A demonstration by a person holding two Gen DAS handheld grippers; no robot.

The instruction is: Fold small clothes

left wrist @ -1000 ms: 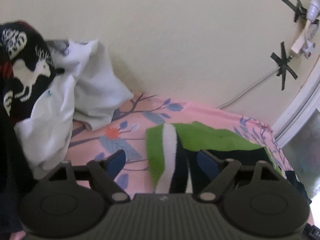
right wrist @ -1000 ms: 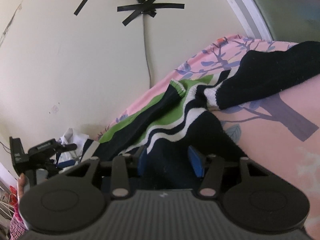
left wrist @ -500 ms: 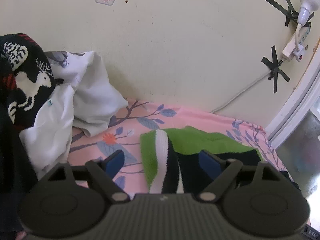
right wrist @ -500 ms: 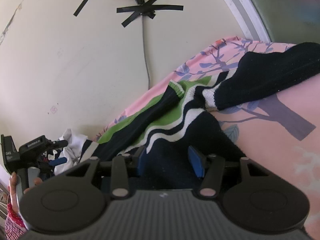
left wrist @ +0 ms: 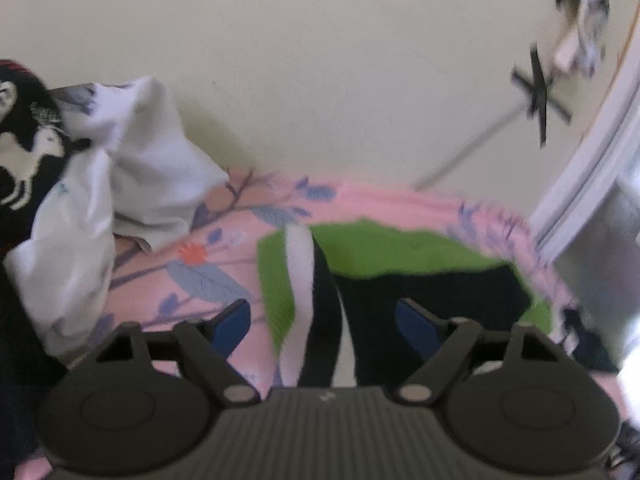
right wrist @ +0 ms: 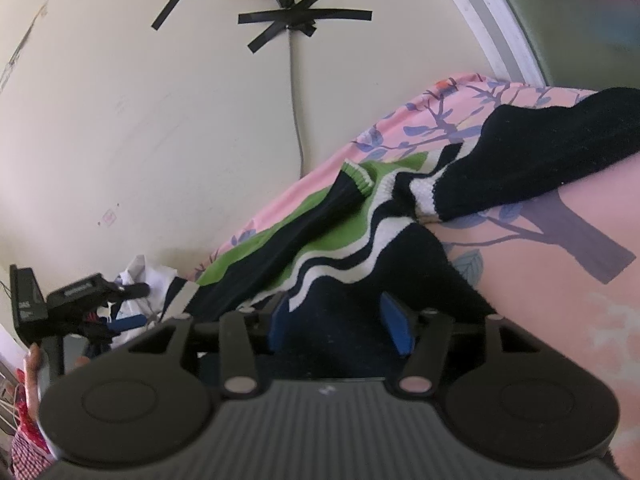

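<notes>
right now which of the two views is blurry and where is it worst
Left wrist view: motion-smeared throughout, worst at the upper right, where the black tape cross and the cable streak; the striped sweater has soft edges. Right wrist view: sharp, with the sweater's knit and the wall tape crisp; only fisheye bending at the rim, and the window corner looks hazy.
</notes>
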